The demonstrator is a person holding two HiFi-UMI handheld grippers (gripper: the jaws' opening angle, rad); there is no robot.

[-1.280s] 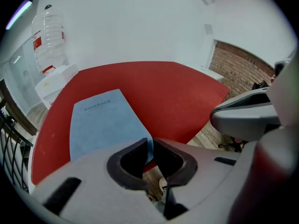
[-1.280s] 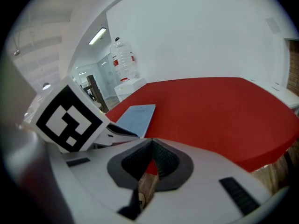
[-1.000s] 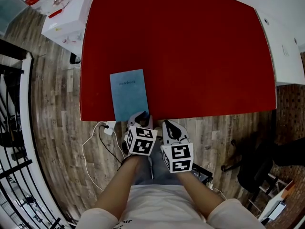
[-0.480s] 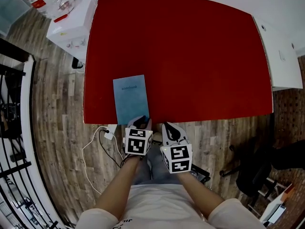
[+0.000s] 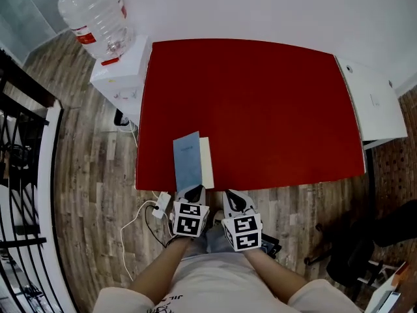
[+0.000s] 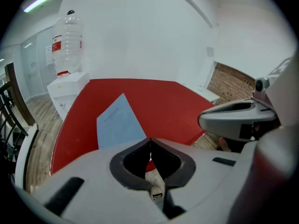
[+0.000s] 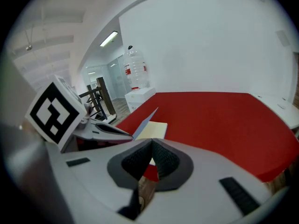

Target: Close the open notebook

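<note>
From the head view, the red desk [image 5: 260,103] fills the middle, and the notebook [image 5: 193,162] lies at the desk's near-left edge. Its blue cover is tilted up and a strip of cream pages [image 5: 206,163] shows on the side toward the desk's middle. The left gripper [image 5: 194,194] and right gripper [image 5: 236,203] sit side by side just off the desk's near edge, over the wooden floor. The left one's tip is close to the notebook's near end, but whether they touch I cannot tell. A water bottle [image 5: 96,12] stands on a white dispenser [image 5: 120,74] off the desk's far-left corner. A white cabinet [image 5: 373,100] sits against the desk's right side. A white cable [image 5: 133,223] trails on the floor below the desk's near-left corner.

In the left gripper view, the jaws are pressed together with nothing between them. Past them the notebook's [image 6: 119,120] blue cover rises over the desk [image 6: 159,97]. The right gripper [image 6: 236,118] shows off the desk's near edge, and the water bottle [image 6: 67,38] stands beyond the desk's far-left corner.

In the right gripper view, these jaws are also pressed together and empty. The notebook [image 7: 147,120] sits on the desk [image 7: 219,120] with its cover raised at an angle above the cream pages [image 7: 154,130]. The left gripper [image 7: 100,129] reaches toward the desk's near edge beside it.
</note>
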